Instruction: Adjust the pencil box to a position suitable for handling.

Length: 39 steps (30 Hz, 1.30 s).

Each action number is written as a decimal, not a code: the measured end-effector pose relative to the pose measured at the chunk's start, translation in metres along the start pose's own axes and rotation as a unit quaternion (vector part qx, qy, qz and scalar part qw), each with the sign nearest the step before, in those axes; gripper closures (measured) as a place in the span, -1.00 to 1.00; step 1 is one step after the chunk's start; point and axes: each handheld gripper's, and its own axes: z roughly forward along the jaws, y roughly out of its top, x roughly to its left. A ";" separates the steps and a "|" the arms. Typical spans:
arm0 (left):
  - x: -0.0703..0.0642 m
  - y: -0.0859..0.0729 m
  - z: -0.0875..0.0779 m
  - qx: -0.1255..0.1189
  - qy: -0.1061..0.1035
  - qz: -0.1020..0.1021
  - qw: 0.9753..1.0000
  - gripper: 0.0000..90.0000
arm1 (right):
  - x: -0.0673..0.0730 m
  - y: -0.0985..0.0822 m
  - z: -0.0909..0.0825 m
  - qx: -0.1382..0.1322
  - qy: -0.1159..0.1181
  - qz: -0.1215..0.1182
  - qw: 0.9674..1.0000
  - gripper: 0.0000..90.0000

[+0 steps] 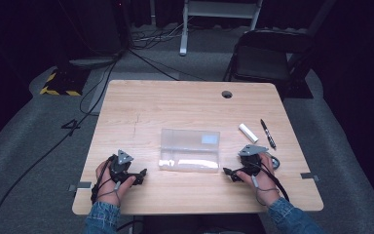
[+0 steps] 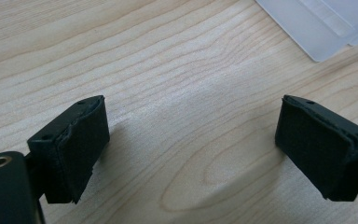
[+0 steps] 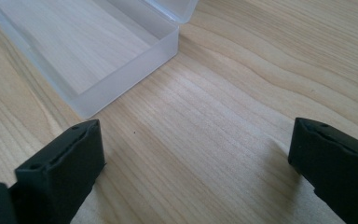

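A clear plastic box (image 1: 190, 150) lies open in the middle of the wooden table (image 1: 175, 107), its lid folded back toward the far side. My left gripper (image 1: 141, 174) rests on the table just left of the box, held in a hand, jaws open and empty (image 2: 191, 149). A corner of the box (image 2: 326, 28) shows at the upper right of the left gripper view. My right gripper (image 1: 228, 172) rests just right of the box, open and empty (image 3: 196, 172). The box's open tray (image 3: 88, 51) lies ahead and to the left of its jaws.
A white cylinder (image 1: 248, 132) and a black marker (image 1: 268, 133) lie on the table right of the box. A round cable hole (image 1: 227, 94) is near the far edge. A folding chair (image 1: 265, 56) and cables (image 1: 78, 117) are on the floor beyond the table.
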 end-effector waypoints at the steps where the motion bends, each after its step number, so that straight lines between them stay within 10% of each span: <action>1: 0.000 0.000 0.000 0.000 0.000 0.000 1.000 -0.77 | 0.000 0.000 0.000 -0.003 0.002 -0.002 1.000 -0.86; 18: 0.000 0.000 0.000 -0.001 0.001 0.000 1.000 -0.77 | 0.008 0.030 -0.015 -0.012 0.045 0.002 0.999 -0.23; 39: 0.000 0.000 0.000 -0.001 0.001 0.000 1.000 -0.77 | 0.017 0.045 0.014 0.036 0.055 0.007 0.998 -0.06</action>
